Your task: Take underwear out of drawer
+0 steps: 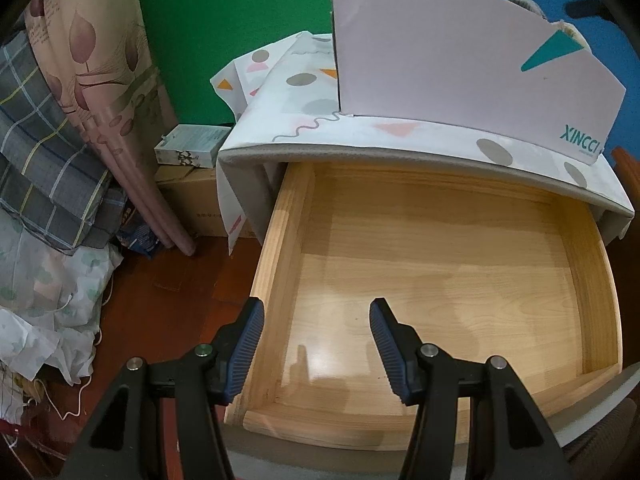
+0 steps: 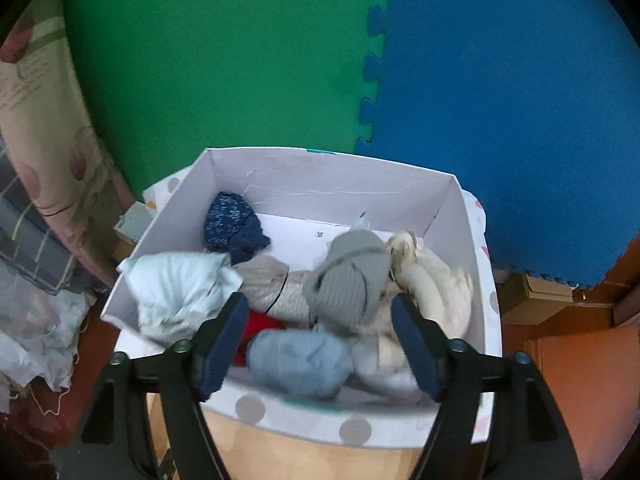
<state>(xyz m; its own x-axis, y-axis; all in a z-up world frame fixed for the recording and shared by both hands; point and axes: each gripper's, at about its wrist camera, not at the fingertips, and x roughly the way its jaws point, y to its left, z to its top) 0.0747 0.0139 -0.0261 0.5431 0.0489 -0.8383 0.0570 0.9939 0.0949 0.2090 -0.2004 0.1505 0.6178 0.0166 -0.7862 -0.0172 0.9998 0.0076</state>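
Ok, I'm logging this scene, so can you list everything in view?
drawer: one, light wood, pulled open under the cabinet top, nothing visible inside
patterned cloth: one, white with grey dots, covering the cabinet top
white box: one, on the cloth, open-topped
rolled garments: several in the box, pale blue, grey, cream, navy, red; one white piece drapes its left wall
foam mats: two, green and blue, on the wall
small carton: one, pale, left of the cabinet on a brown box
left hand-held gripper: black, blue pads, open over the drawer
right hand-held gripper: open above the box
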